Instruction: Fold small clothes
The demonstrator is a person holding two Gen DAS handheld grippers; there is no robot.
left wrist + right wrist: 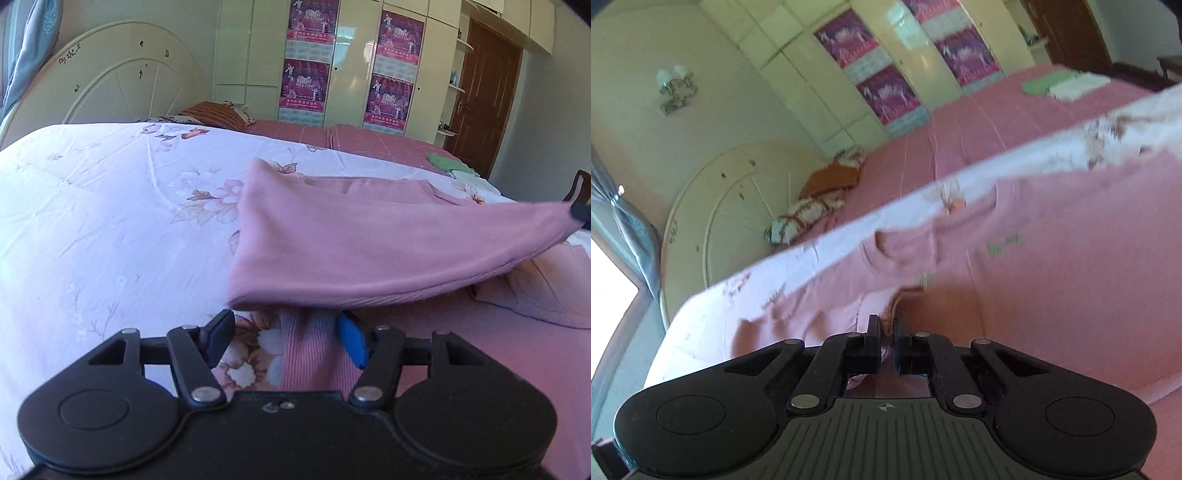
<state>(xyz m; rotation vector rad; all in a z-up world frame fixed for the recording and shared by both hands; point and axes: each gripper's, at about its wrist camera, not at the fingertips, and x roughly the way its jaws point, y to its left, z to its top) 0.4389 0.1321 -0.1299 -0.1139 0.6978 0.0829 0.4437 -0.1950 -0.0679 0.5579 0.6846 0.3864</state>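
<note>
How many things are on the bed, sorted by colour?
Pink: 1, the sweater
Green: 1, a folded cloth
White: 1, a folded cloth
Orange-brown: 1, a pillow
Patterned: 1, a pillow
Total: 5

The sweater (369,236) lies on the quilt (92,221), one corner lifted. The quilt covers the near side of the bed (979,122); behind stand the headboard (122,81) and wardrobe (351,66), with 2 pillows (809,206) between.
</note>
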